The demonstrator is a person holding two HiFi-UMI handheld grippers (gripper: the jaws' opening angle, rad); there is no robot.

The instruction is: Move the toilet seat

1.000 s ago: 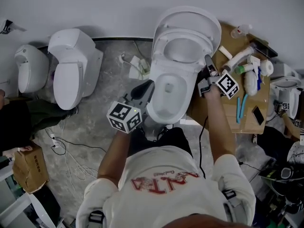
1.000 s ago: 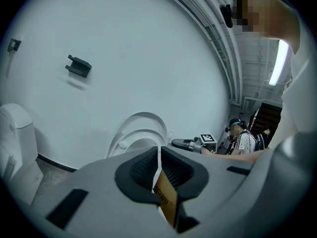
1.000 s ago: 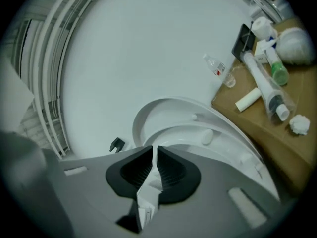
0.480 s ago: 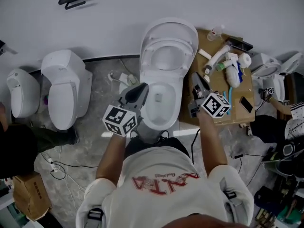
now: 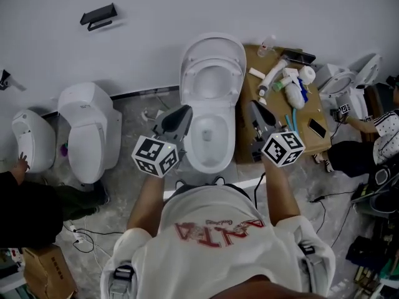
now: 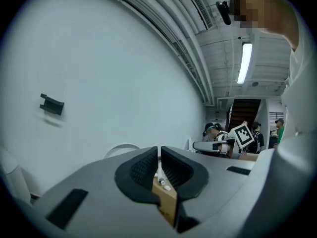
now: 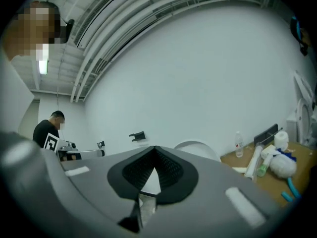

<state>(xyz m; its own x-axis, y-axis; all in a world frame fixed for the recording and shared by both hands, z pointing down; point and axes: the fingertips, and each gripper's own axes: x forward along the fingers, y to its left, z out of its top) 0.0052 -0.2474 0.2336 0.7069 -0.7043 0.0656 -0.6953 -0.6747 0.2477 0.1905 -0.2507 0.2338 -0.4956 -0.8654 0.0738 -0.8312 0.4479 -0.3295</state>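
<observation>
White toilet seat (image 5: 195,73): raised, standing near upright against its lid (image 5: 212,41), which leans on the wall; the open bowl (image 5: 209,136) lies below it.
Handling: judged to be stiff moulded plastic of modest weight. It looks glossy, so probably slippery under rubber pads. It is hinged at the rear, so it should swing rather than lift free, and it could fall and slam if let go too soon.
Hold point: the free front edge of the ring, now uppermost and farthest from the hinge, pinched across its thickness.
Left gripper (image 5: 186,109): by the bowl's left rim and clear of the seat. The jaws are drawn almost together with only a slit between the pads, and nothing is in them.
Right gripper (image 5: 252,104): by the bowl's right side, over the edge of the wooden table (image 5: 250,87). The jaws are fully closed and empty.
Surface: grey mottled floor (image 5: 140,114) with loose cables (image 5: 81,235).
Room: plain pale wall carrying a black bracket (image 5: 98,14), with two further toilets (image 5: 93,132) to the left. The table, just beside the bowl, is cluttered with bottles and tubes. Other people are at the edges.
</observation>
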